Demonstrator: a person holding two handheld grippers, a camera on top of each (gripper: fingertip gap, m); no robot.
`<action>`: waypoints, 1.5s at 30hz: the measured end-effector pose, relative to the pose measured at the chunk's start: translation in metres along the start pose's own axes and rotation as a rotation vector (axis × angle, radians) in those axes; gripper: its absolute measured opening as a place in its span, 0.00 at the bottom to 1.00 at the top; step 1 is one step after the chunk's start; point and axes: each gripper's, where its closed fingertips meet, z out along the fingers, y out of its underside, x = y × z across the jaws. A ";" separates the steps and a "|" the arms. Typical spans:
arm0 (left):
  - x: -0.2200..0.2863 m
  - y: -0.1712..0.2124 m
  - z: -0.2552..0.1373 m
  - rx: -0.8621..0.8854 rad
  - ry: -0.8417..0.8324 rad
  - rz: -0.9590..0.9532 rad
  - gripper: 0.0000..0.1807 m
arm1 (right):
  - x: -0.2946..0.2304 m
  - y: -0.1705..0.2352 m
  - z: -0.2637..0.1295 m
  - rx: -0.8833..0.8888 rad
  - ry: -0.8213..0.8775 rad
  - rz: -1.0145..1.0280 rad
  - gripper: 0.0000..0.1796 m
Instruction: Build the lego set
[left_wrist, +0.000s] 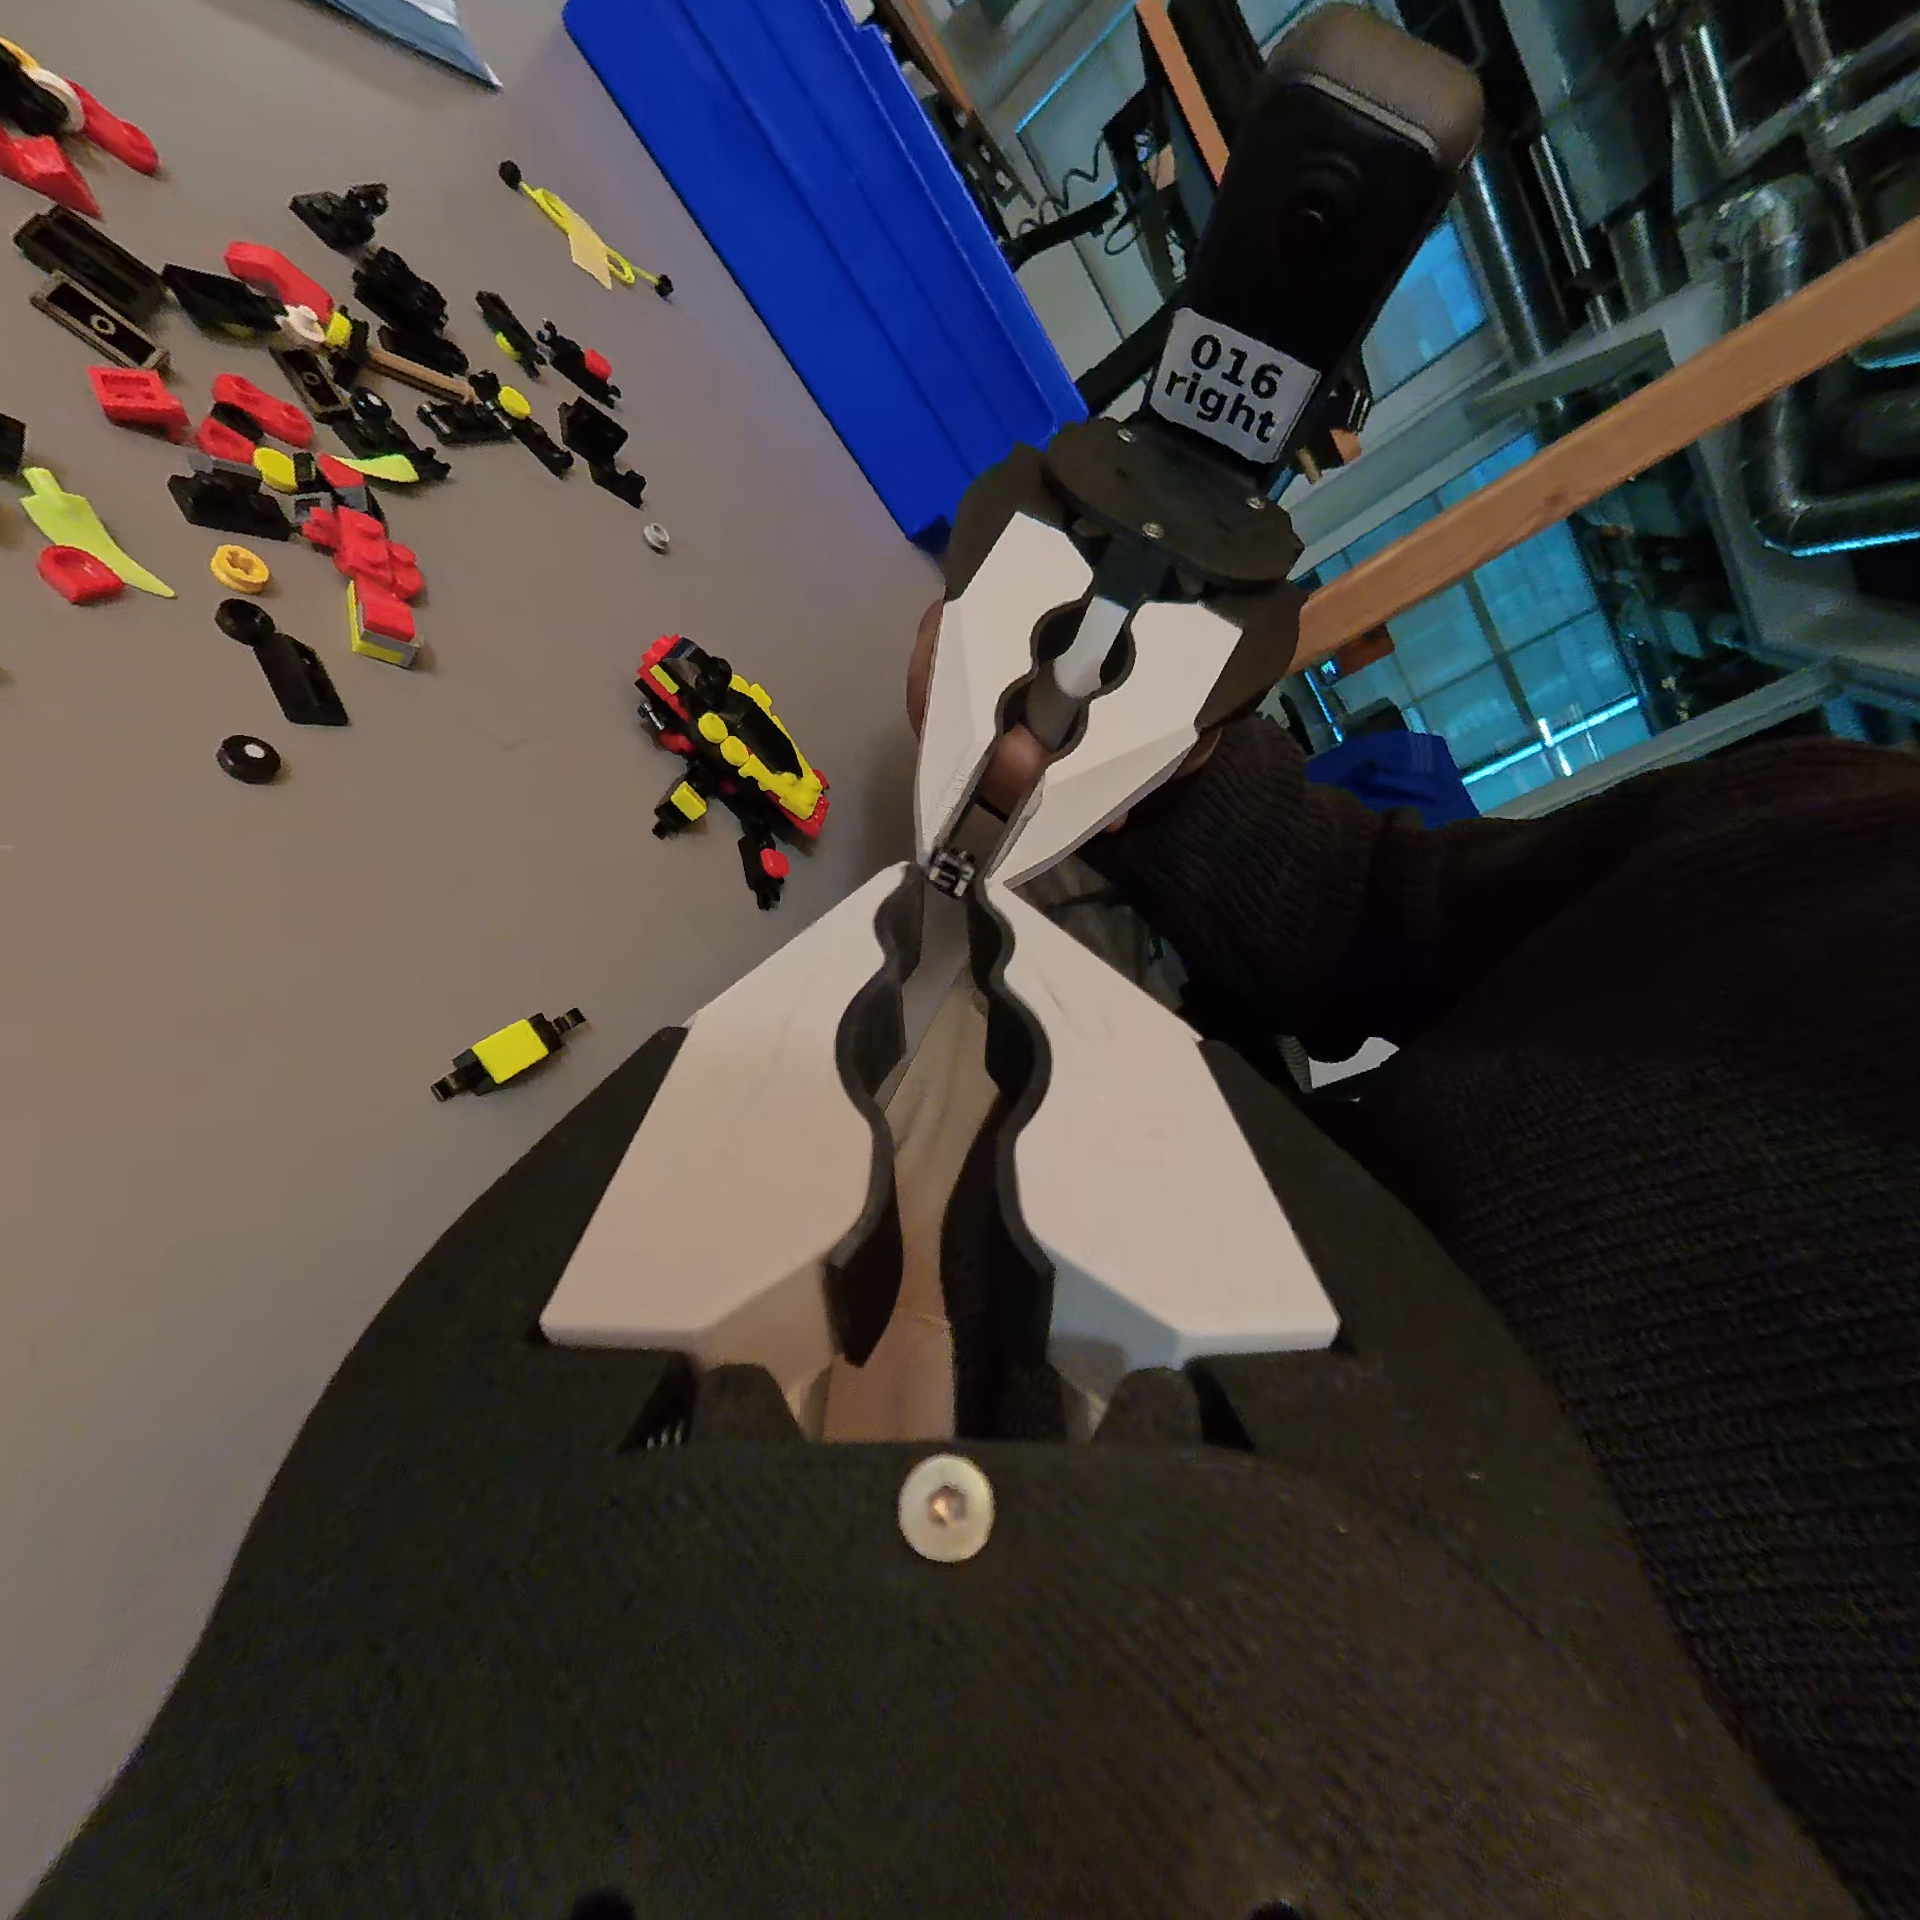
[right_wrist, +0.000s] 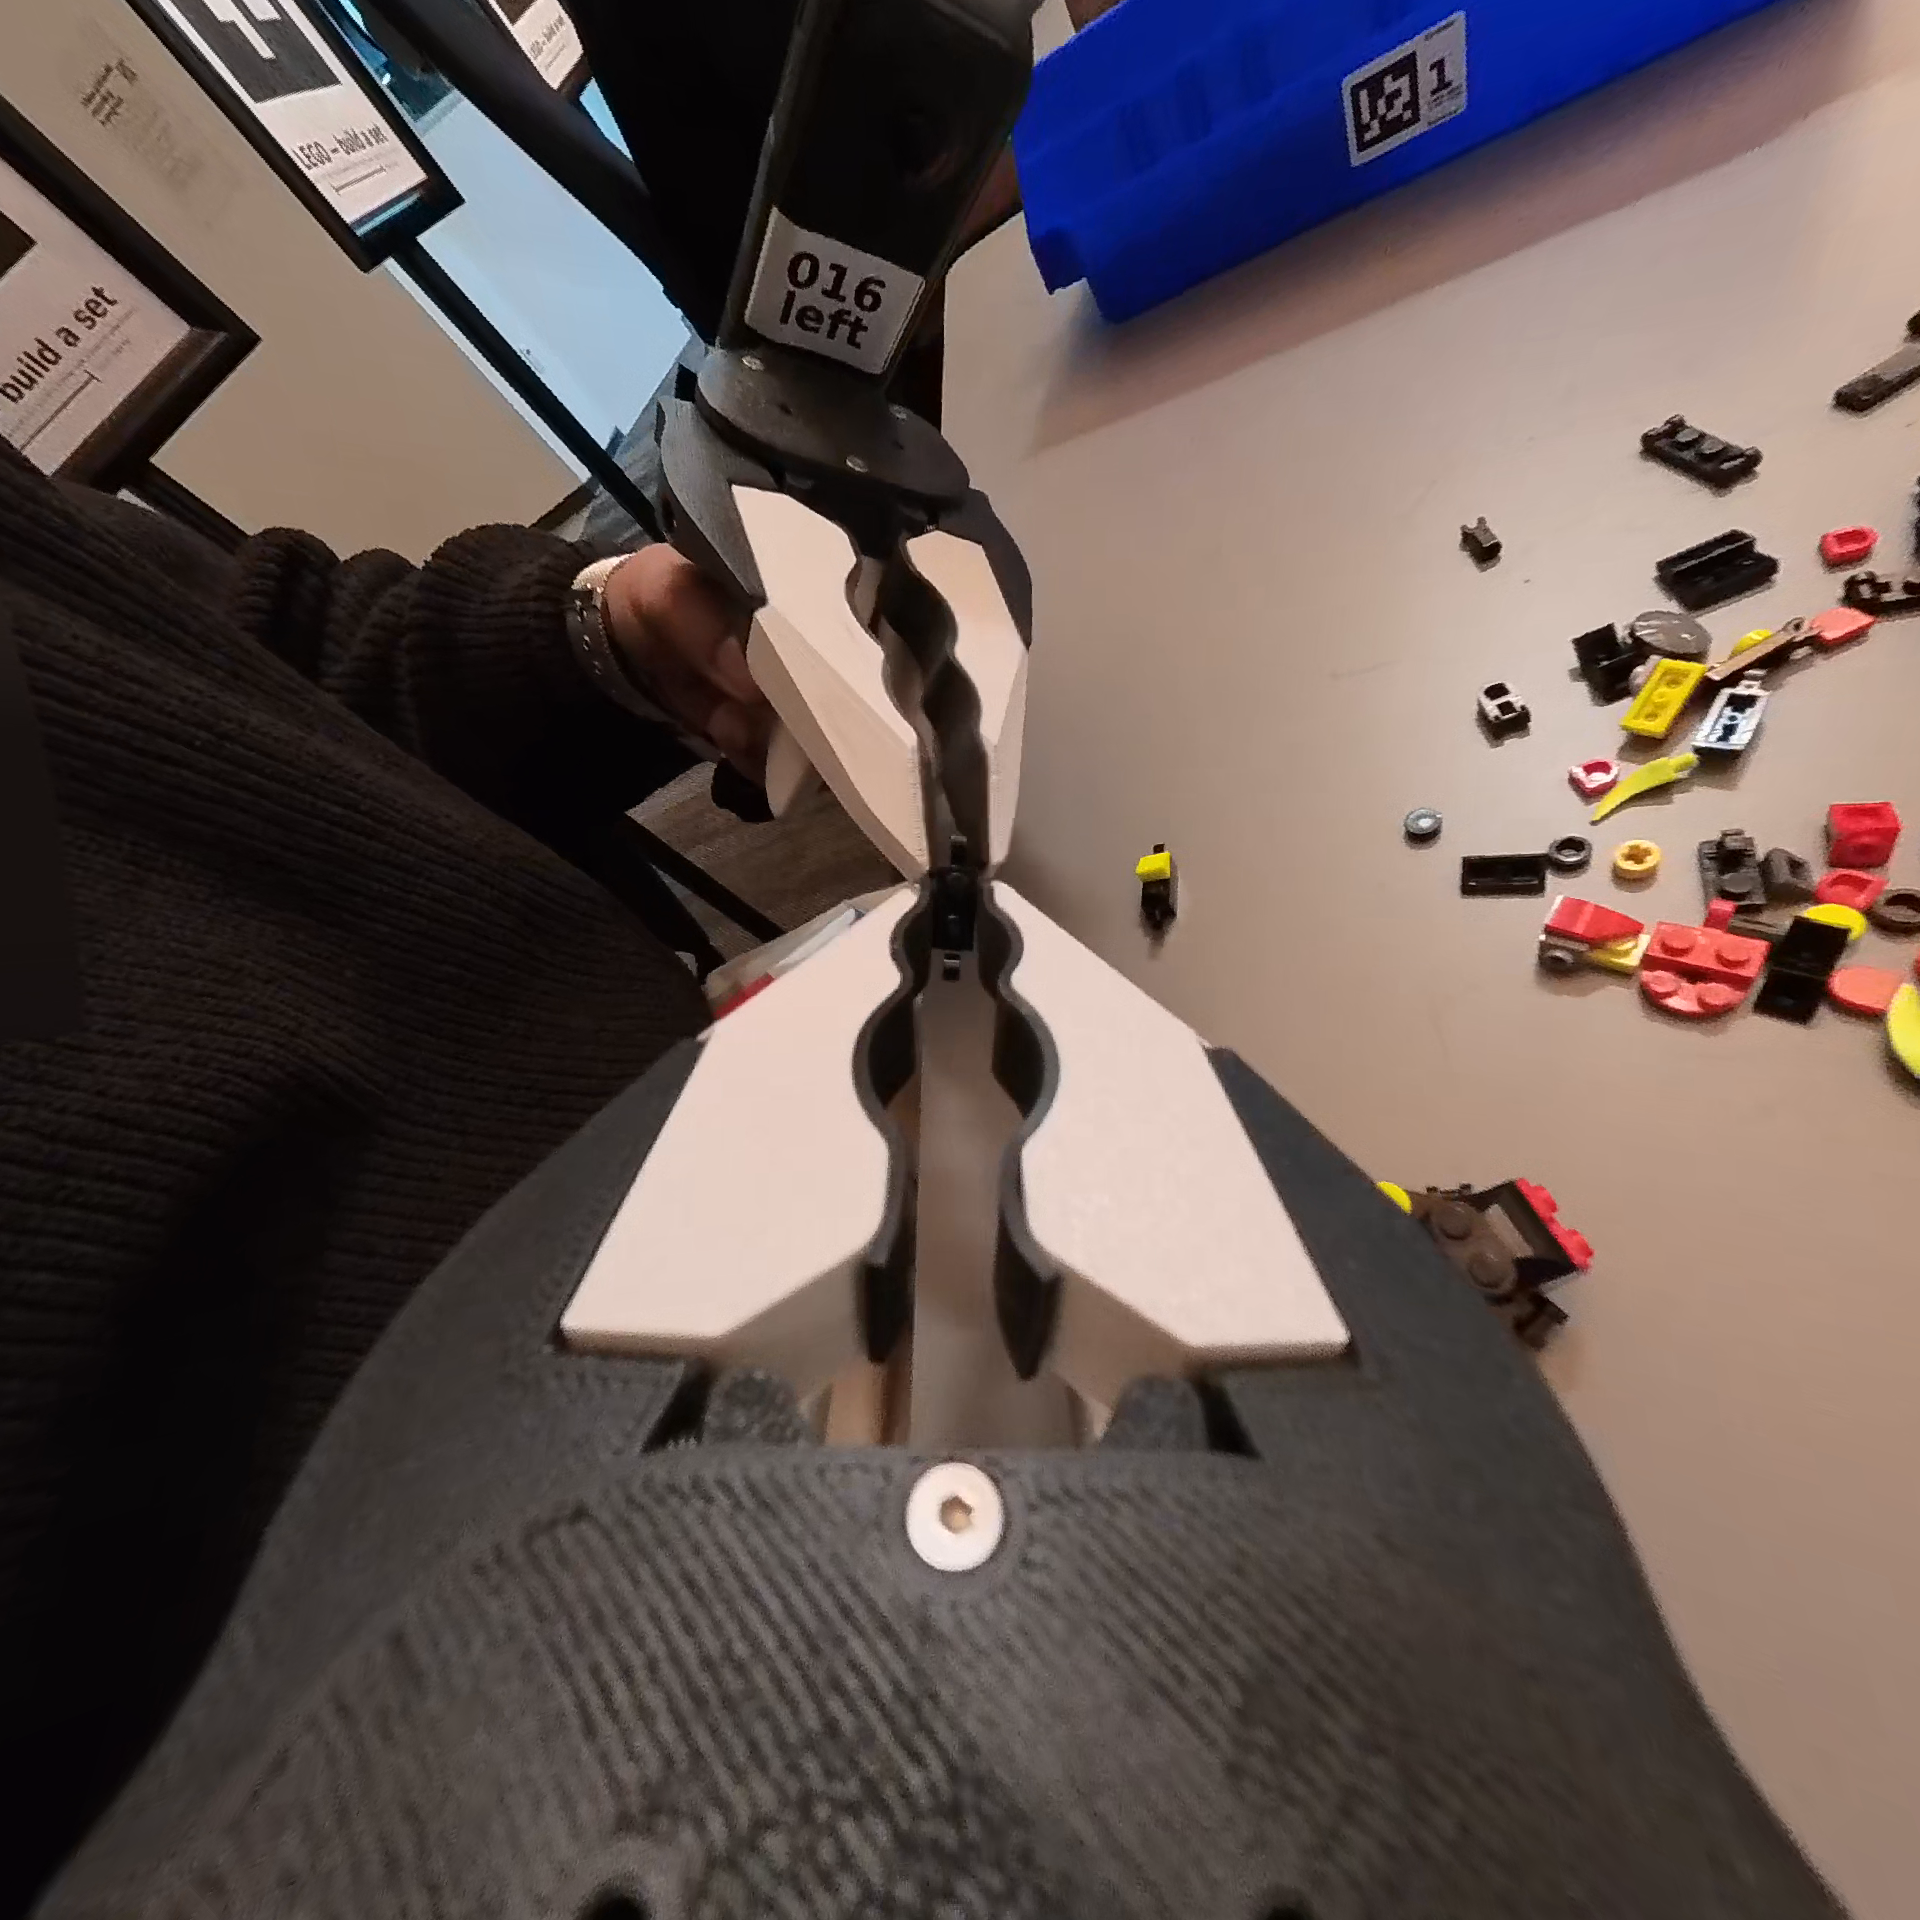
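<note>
Above grey table (left_wrist: 520, 935), small black piece (left_wrist: 952, 869) half-hidden between fingers.

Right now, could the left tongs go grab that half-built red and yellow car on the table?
Probably not yet: the left tongs are shut on a small black piece that the right tongs also pinch. The car itself lies unobstructed.

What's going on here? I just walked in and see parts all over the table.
A person holding a gripper in each hand is building a Lego set. The left gripper and right gripper meet tip to tip above the table edge, both shut on a small black piece, apparently pressing small parts together. A partly built red, yellow and black model lies on the grey table, with loose pieces scattered beyond and a blue bin behind.
</note>
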 end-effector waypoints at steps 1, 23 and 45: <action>-0.001 0.000 0.000 0.001 -0.002 -0.003 0.04 | 0.000 -0.001 0.000 0.005 -0.004 0.006 0.04; -0.003 0.003 0.002 -0.021 -0.031 0.012 0.08 | -0.003 -0.026 -0.022 0.195 -0.199 0.226 0.03; -0.071 0.022 -0.009 -0.263 -0.630 0.538 0.13 | 0.040 0.058 0.017 -0.433 0.394 -0.437 0.04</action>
